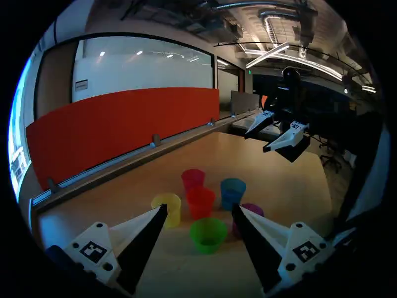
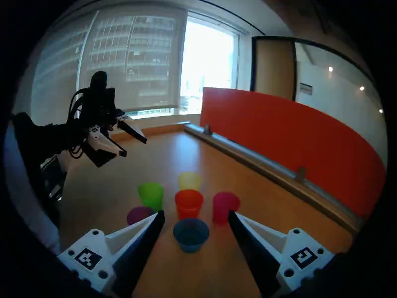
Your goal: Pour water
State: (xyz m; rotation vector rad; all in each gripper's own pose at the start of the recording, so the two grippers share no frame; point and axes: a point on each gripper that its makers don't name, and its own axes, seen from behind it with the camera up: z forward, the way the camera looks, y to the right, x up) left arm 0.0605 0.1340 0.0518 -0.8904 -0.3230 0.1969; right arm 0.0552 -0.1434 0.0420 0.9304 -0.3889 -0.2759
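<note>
Several small plastic cups stand in a cluster on the wooden table (image 1: 278, 184): pink (image 1: 192, 178), red (image 1: 201, 199), blue (image 1: 232, 191), yellow (image 1: 167, 207), green (image 1: 208, 234) and purple (image 1: 254, 209). My left gripper (image 1: 198, 209) hovers open above the near side of the cluster, holding nothing. Across the table, my right gripper (image 1: 256, 143) hangs open in the air. In the right gripper view, the same cups appear from the other side: blue (image 2: 190, 234) nearest, then red (image 2: 188, 202), pink (image 2: 225, 206), green (image 2: 150, 193), yellow (image 2: 189, 180), purple (image 2: 139, 214). My right gripper (image 2: 195, 214) is open and empty; my left gripper (image 2: 134, 148) is raised beyond.
A red partition panel (image 1: 124, 124) with a metal rail runs along one long edge of the table (image 2: 164, 164). Office chairs (image 1: 330, 154) stand past the far end. A dark sleeve (image 2: 39, 139) holds the far gripper. Large windows (image 2: 208, 69) lie behind.
</note>
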